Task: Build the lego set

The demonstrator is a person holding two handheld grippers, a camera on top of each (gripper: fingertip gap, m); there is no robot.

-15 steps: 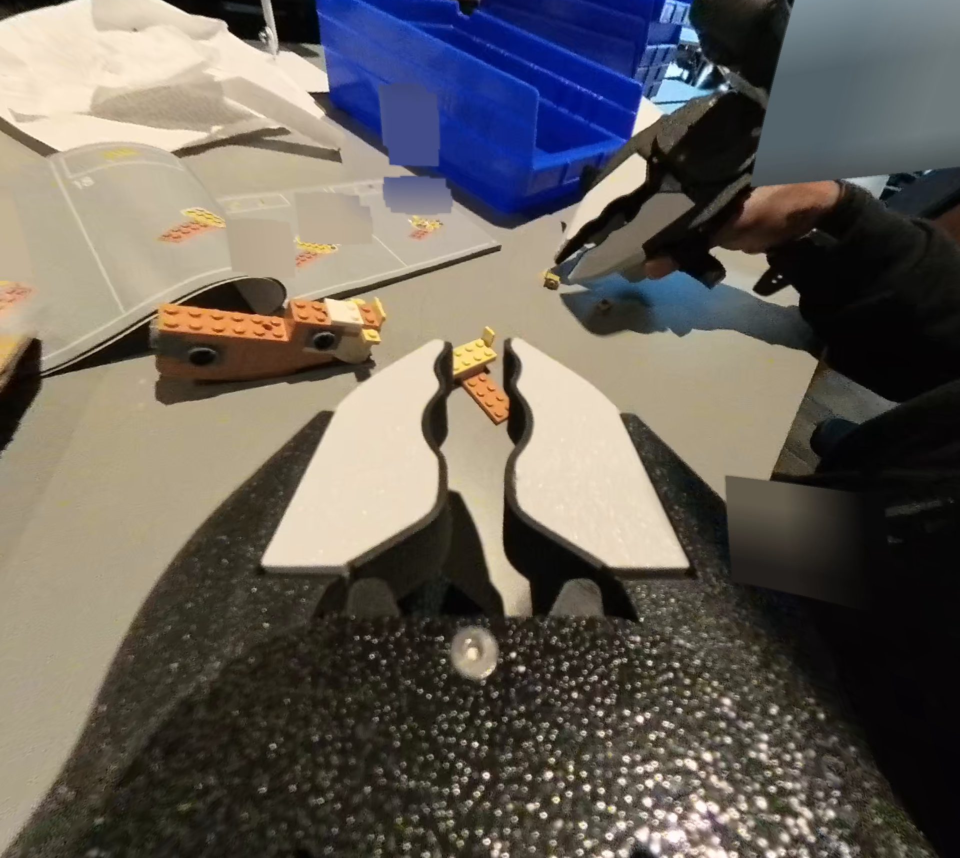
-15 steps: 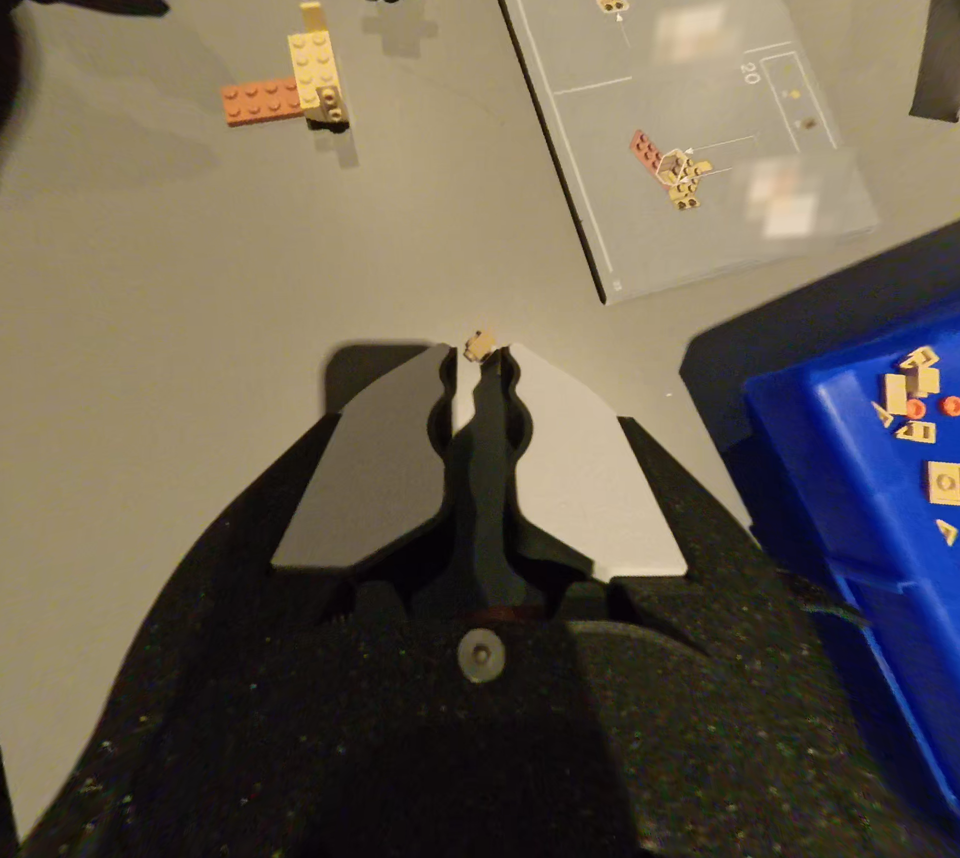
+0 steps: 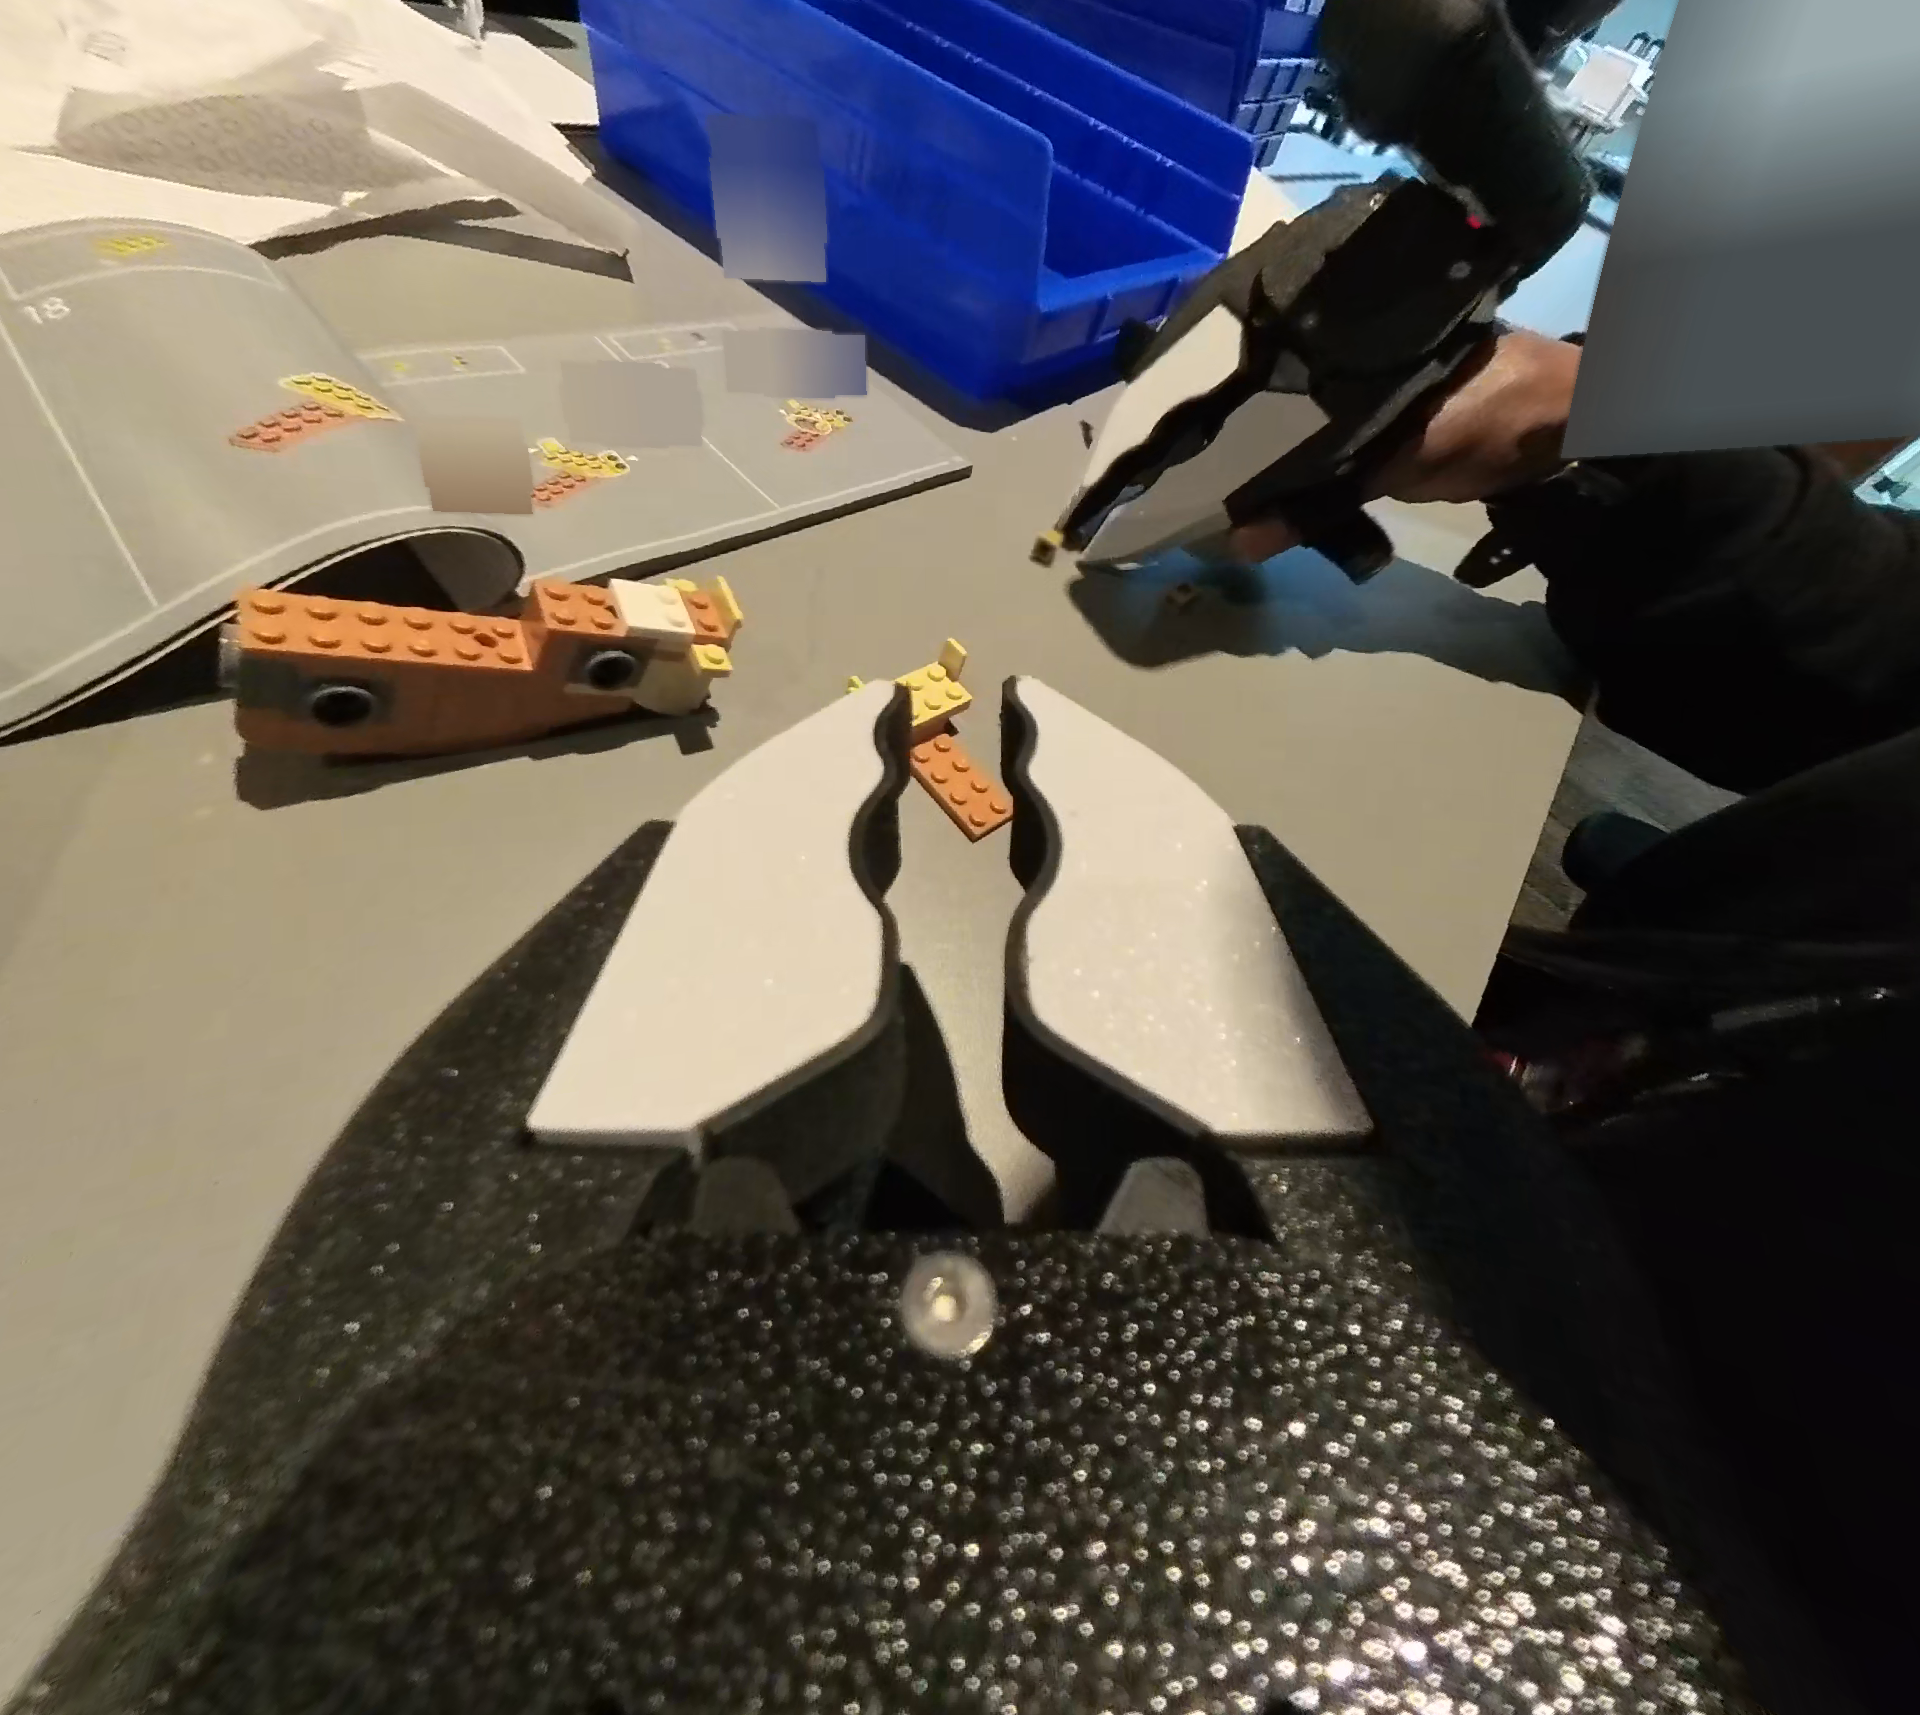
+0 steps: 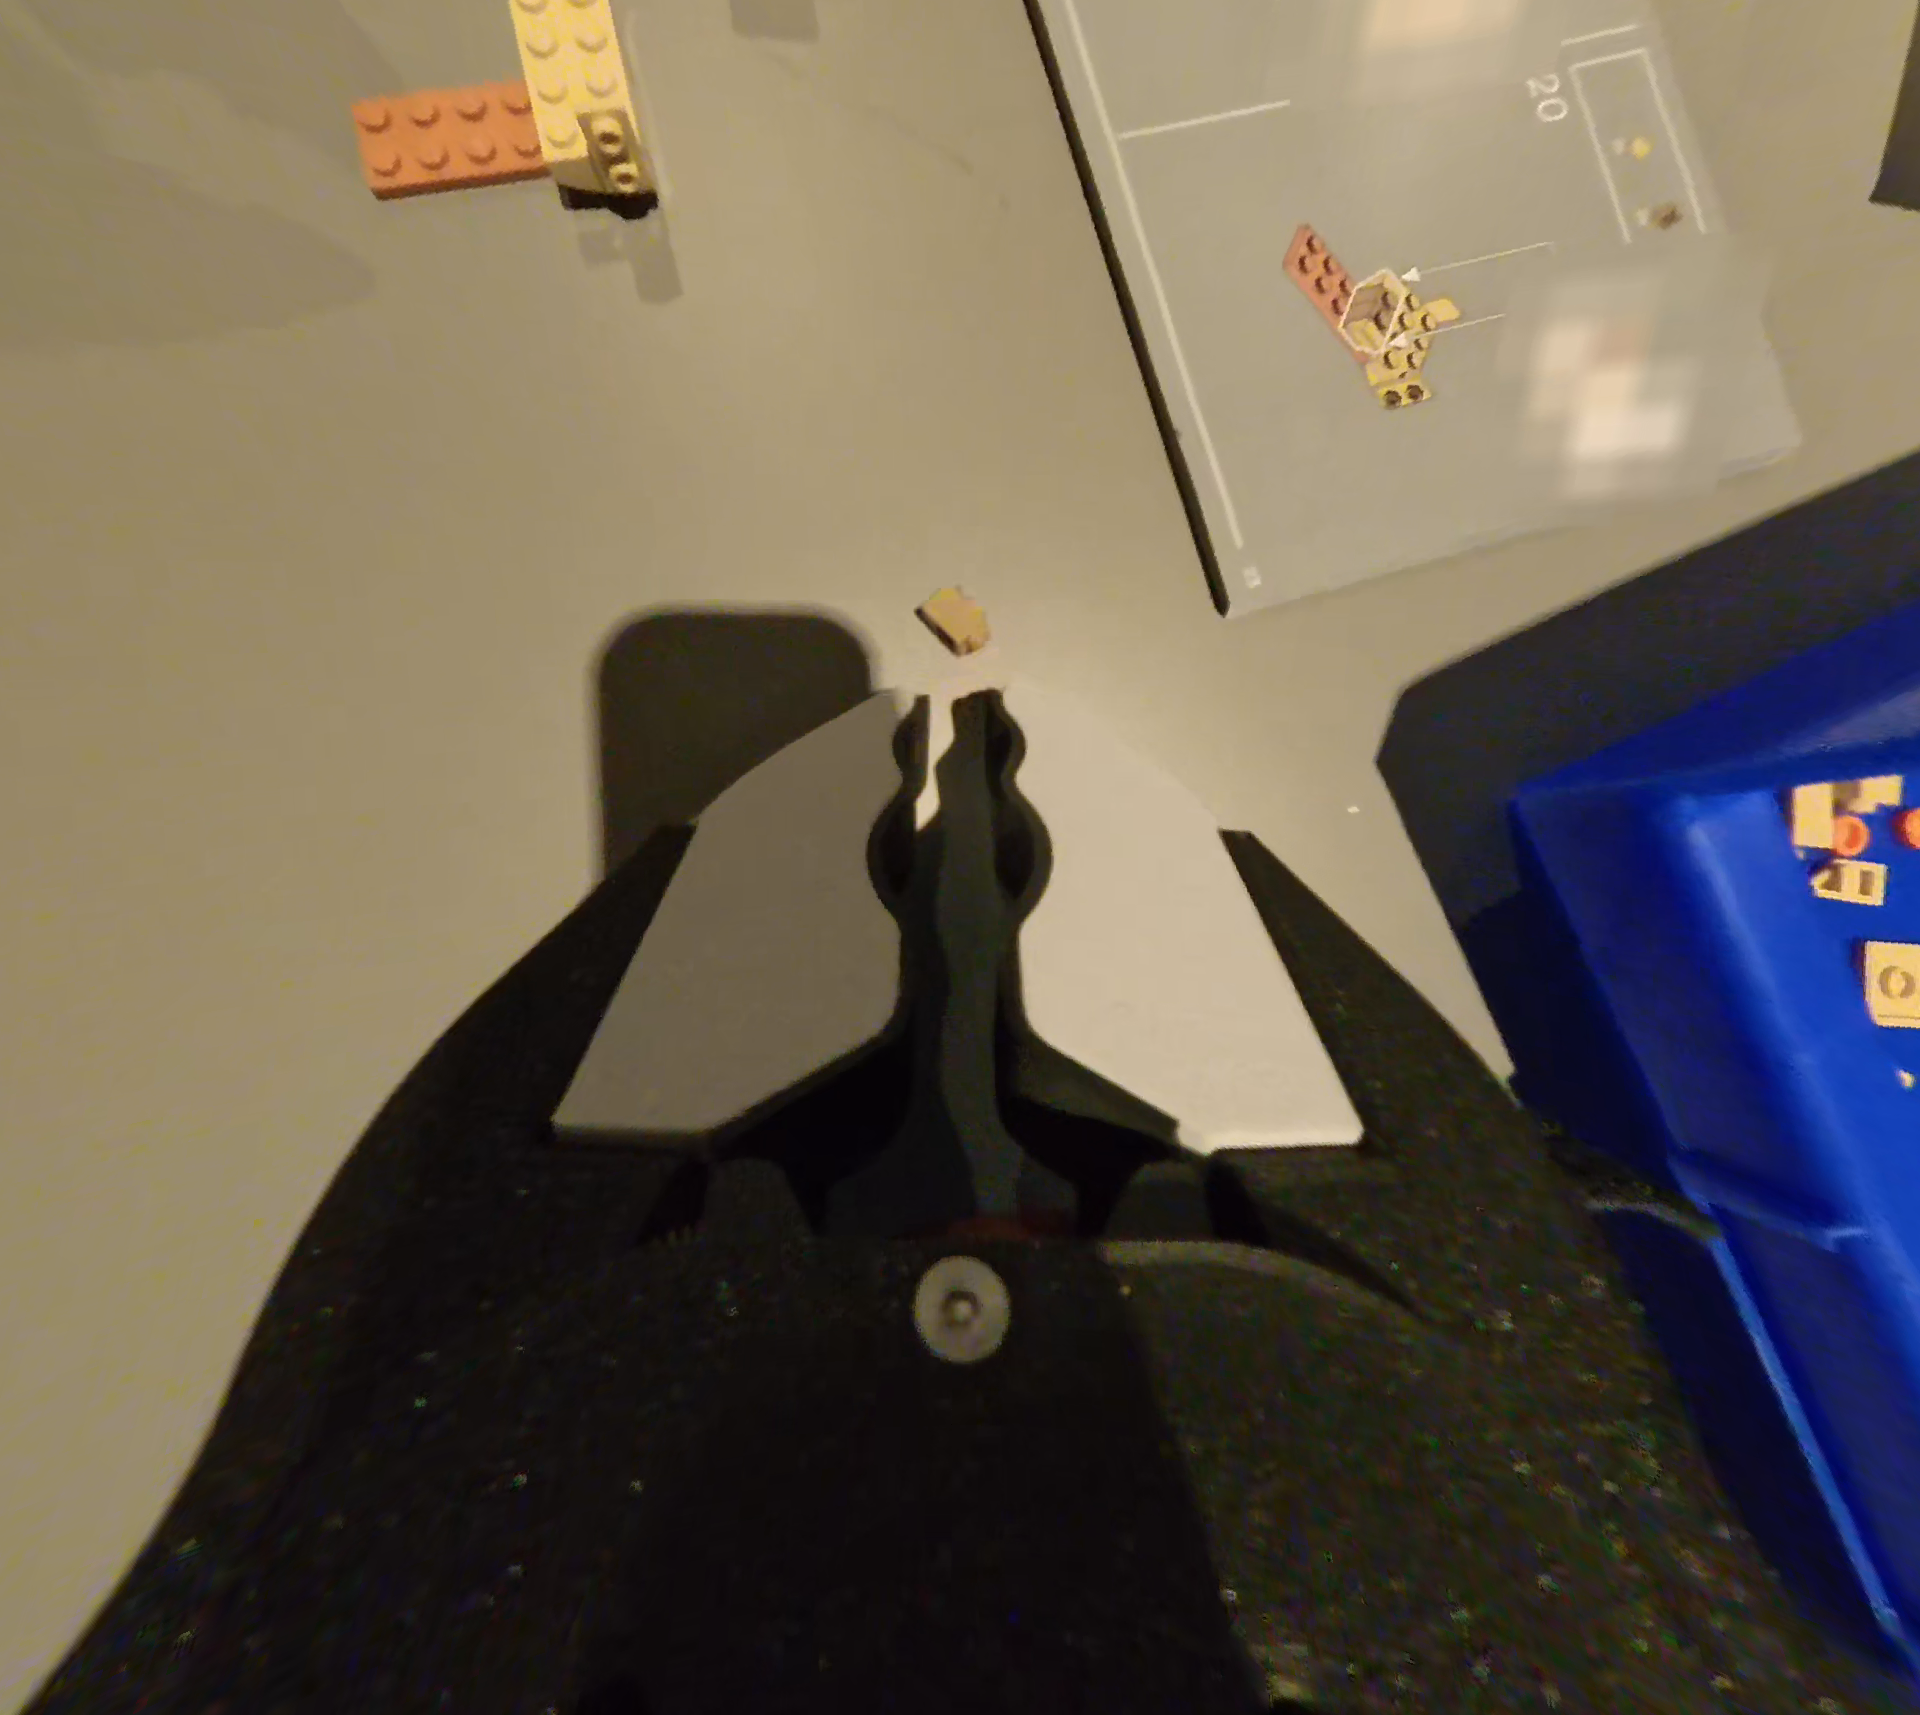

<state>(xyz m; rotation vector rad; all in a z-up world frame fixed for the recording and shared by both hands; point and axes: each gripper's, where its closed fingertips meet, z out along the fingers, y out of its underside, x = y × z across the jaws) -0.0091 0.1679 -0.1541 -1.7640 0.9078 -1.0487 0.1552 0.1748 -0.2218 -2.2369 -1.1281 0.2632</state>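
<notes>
One tiny tan piece (image 4: pixel 954 623), light and hard (easily flicked away), sits seemingly unheld just beyond the right gripper (image 4: pixel 956 701), jaws together; take its flat sides. Left gripper (image 3: pixel 948 697) gapes, empty.

The blue bin (image 4: pixel 1704 990) is cut off at the right edge, its pieces blurred.

In the right wrist view bare grey surface (image 4: pixel 312 626) lies open from 7 to 11 o'clock, while the instruction booklet (image 4: pixel 1403 211) at 1 and the blue bin (image 4: pixel 1662 990) at 3 block passage.
</notes>
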